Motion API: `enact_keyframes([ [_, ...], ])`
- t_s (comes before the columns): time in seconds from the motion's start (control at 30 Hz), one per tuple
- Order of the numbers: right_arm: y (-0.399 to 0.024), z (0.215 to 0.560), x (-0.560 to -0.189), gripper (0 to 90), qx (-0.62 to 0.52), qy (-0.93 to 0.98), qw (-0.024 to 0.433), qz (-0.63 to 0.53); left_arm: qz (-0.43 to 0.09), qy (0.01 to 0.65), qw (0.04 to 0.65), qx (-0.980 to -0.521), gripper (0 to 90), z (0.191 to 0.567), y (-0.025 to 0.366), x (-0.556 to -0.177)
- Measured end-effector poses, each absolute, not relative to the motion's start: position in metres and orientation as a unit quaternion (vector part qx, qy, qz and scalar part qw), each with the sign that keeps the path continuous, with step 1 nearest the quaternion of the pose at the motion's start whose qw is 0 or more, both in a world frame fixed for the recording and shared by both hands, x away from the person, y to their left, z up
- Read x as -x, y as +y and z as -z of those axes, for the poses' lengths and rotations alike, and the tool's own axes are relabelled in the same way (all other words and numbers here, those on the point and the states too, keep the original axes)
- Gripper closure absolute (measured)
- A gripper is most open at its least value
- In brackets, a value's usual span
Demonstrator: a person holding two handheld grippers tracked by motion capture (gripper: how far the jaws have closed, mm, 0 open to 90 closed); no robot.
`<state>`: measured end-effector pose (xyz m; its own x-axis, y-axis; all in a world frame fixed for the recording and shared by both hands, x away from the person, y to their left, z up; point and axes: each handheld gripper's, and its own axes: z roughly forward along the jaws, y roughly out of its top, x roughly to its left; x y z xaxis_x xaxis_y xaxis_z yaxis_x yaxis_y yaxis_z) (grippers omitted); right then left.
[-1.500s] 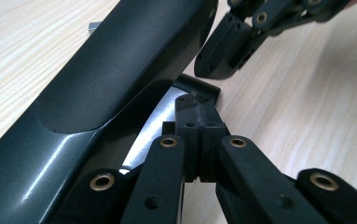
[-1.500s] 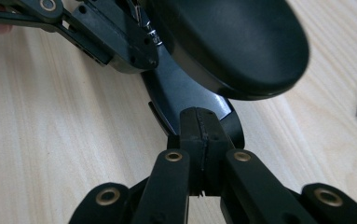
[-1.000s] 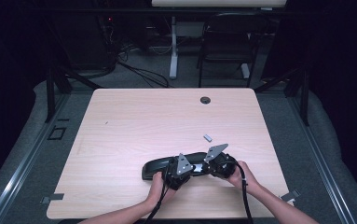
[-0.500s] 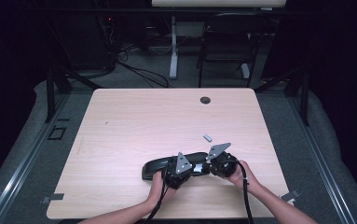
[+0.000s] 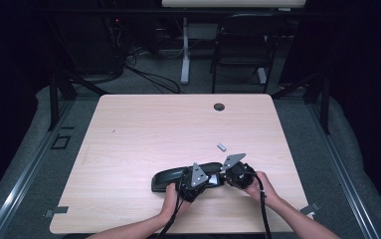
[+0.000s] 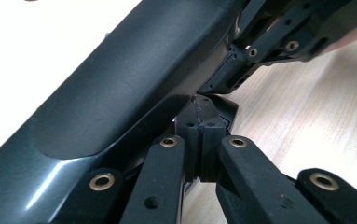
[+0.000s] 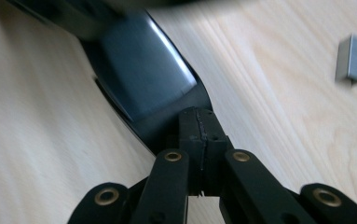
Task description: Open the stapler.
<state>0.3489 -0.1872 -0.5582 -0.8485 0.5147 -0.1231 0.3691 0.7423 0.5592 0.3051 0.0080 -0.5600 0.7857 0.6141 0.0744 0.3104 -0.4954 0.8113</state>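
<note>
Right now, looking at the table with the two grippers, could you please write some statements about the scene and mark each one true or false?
1. The long black case lies on the wooden table, near its front edge. True.
2. The jaws of the left gripper stand wide open. False: they are closed together, pad against pad.
3. A small grey block lies on the table, apart from the case. True.
4. The right gripper has its jaws closed. True.
5. The grey block is held between the right gripper's jaws. False: it lies free on the table, off to one side.
</note>
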Motion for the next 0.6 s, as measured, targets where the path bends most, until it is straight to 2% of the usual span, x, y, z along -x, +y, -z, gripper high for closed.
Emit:
enact_keyframes([
  [0.07,-0.183,0.553,-0.344,90.0,-0.231,0.92,0.146,-0.281,-0.18,0.274,0.422,-0.845,90.0,0.56,0.008,-0.305],
  [0.33,-0.181,0.555,-0.341,90.0,-0.215,0.919,0.135,-0.302,-0.163,0.28,0.408,-0.854,90.0,0.567,0.006,-0.305],
  [0.6,-0.177,0.557,-0.339,90.0,-0.204,0.917,0.148,-0.308,-0.18,0.282,0.4,-0.853,90.0,0.572,0.004,-0.303],
])
